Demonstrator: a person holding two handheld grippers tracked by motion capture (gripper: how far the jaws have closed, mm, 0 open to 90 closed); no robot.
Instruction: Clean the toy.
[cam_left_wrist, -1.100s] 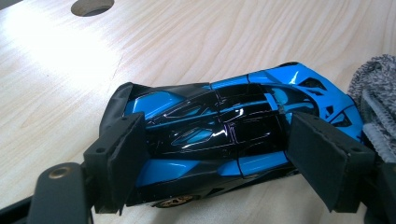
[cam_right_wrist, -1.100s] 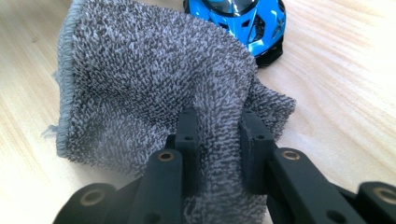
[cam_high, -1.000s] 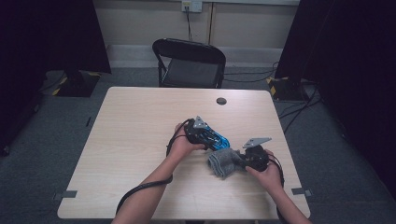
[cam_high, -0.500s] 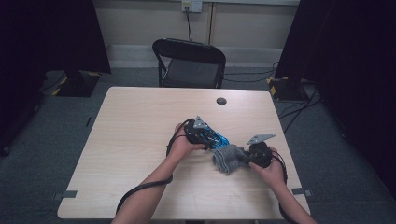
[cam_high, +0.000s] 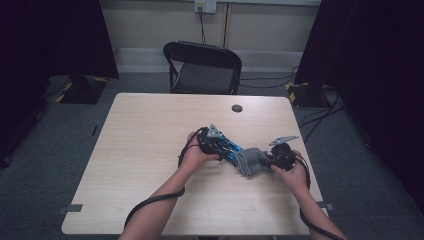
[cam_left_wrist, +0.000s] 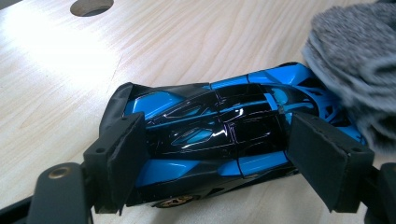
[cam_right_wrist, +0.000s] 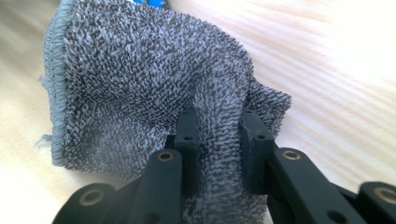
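Note:
A blue and black toy car (cam_left_wrist: 219, 140) lies on the wooden table (cam_high: 150, 140), and my left gripper (cam_left_wrist: 219, 158) is shut on it, one pad on each side of its body. My right gripper (cam_right_wrist: 219, 135) is shut on a bunched grey cloth (cam_right_wrist: 140, 88). The cloth (cam_left_wrist: 359, 65) rests against the car's far end, at the upper right of the left gripper view. From the high view the car (cam_high: 231, 148) and the cloth (cam_high: 251, 161) meet between the left gripper (cam_high: 225, 147) and the right gripper (cam_high: 265, 160), right of the table's middle.
A round cable hole (cam_high: 237, 108) sits near the table's far edge, also in the left gripper view as a hole (cam_left_wrist: 92, 5). A black folding chair (cam_high: 202, 67) stands behind the table. Bare tabletop stretches to the left and front.
My right gripper has slid the grey cloth a little to the right and toward the front edge, along the car's end. The left gripper and the car have stayed put.

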